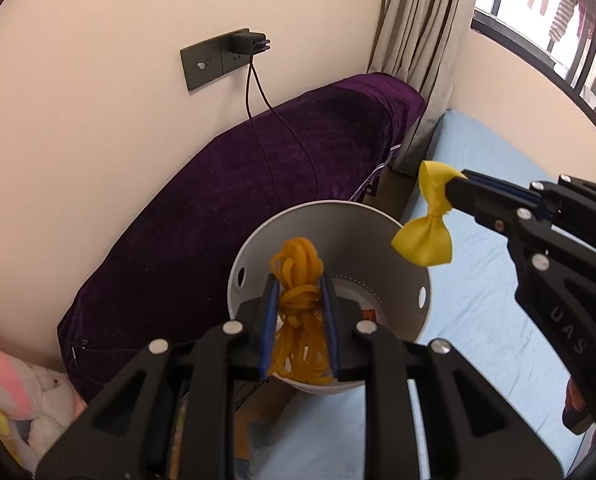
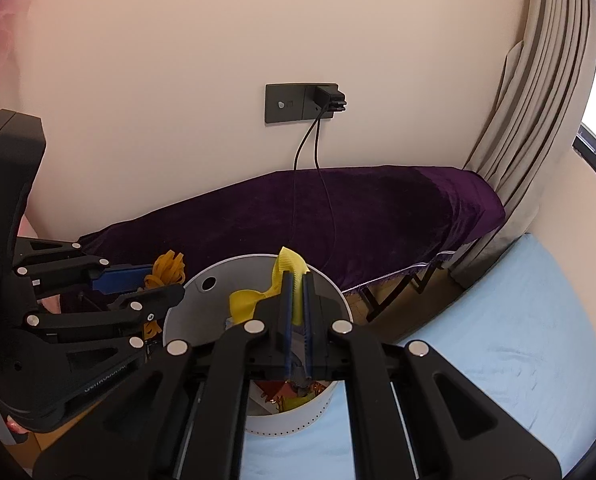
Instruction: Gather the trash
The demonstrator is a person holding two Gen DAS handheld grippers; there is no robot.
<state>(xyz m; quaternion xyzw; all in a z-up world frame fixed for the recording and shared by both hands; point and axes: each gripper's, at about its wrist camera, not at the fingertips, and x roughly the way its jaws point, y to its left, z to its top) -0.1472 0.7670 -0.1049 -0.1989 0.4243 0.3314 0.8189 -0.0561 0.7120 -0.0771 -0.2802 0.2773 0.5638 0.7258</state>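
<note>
Left gripper, bottom centre of its own wrist view: blue-padded jaws clamped on a tangled bunch of orange rubber bands, loops spilling above and below the pads. Directly beyond, filling the lower middle of the frame: a white cylindrical bin with round holes in its wall, standing on a light blue sheet. Right gripper, entering from the right edge: jaws pinched on the knot of a yellow ribbon bow, hanging just beside the bin's upper right rim.

In the right wrist view, bottom centre: narrow jaws closed on the bow, with the bin's open mouth below; some reddish and gold scraps at its bottom. Behind, across the middle: a surface draped in purple velvet cloth. Above, on the cream wall: a dark socket plate with a plugged adapter and two cords trailing down. Far right: beige curtain.
</note>
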